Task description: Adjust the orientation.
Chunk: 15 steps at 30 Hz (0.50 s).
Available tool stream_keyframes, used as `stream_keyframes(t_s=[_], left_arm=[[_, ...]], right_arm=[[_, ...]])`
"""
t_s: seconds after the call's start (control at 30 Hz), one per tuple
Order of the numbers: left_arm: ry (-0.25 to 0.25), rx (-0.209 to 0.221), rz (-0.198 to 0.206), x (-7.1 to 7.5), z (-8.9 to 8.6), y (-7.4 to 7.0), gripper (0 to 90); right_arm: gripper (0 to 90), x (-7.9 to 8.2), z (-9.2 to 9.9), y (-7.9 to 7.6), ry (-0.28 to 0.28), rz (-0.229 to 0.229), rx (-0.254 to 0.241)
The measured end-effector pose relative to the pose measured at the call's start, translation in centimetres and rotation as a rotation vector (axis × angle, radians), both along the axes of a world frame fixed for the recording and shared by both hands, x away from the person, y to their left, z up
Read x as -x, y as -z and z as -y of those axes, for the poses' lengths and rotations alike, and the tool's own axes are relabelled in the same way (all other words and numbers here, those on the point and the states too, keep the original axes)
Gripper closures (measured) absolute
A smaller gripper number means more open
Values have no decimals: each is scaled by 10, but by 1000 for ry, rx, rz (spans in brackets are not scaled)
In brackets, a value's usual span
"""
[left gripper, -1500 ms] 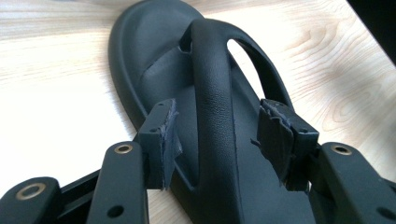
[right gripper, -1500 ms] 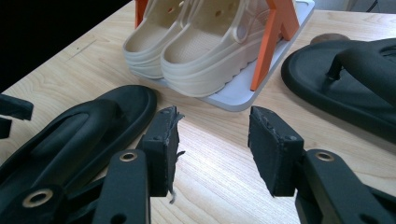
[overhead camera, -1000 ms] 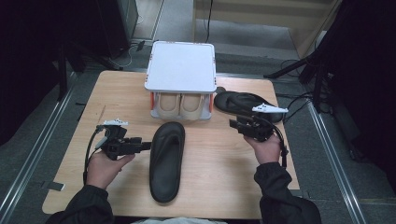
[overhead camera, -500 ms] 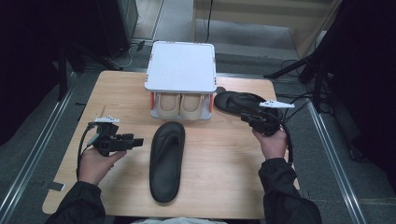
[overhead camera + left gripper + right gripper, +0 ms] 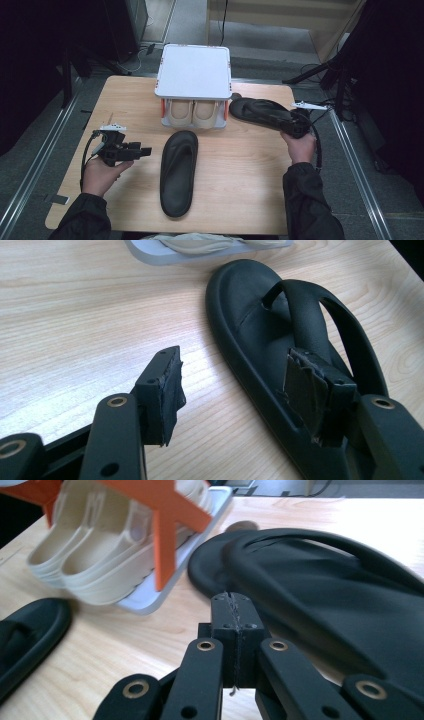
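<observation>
Resting at the table's left, the left gripper [image 5: 142, 150] has its jaws spread, empty, beside one black sandal [image 5: 178, 171]. Two beige shoes [image 5: 193, 113] sit in one white rack [image 5: 194, 71]. A second black sandal [image 5: 262, 113] lies rightward, the right gripper [image 5: 233, 602] pressed together against it.

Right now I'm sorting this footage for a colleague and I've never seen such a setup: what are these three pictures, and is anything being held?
A person sits at a wooden table with a hand-held two-jaw tool in each hand. One picture looks down from above; the other two come from cameras riding on the tools, looking along their black jaws.

On the table stands a small white rack with a beige pair of shoes underneath. One black flip-flop lies in the middle, another black flip-flop to the right of the rack.

The left gripper is open, beside the middle flip-flop and holding nothing. The right gripper is shut, its jaws pressed together with nothing between them, close against the other flip-flop.
</observation>
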<state>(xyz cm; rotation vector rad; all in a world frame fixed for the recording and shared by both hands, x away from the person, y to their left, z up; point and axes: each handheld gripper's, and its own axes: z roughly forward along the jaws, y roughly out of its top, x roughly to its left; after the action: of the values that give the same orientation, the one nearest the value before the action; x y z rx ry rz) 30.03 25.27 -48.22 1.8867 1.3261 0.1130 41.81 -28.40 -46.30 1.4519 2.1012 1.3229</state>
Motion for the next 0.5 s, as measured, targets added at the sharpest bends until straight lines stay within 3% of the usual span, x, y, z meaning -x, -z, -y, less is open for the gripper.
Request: stream_keyframes(t_s=[0.5], left_arm=[[-15, 13, 19, 1, -5, 0, 407]], right_arm=[[900, -29, 27, 8, 68, -10, 18]])
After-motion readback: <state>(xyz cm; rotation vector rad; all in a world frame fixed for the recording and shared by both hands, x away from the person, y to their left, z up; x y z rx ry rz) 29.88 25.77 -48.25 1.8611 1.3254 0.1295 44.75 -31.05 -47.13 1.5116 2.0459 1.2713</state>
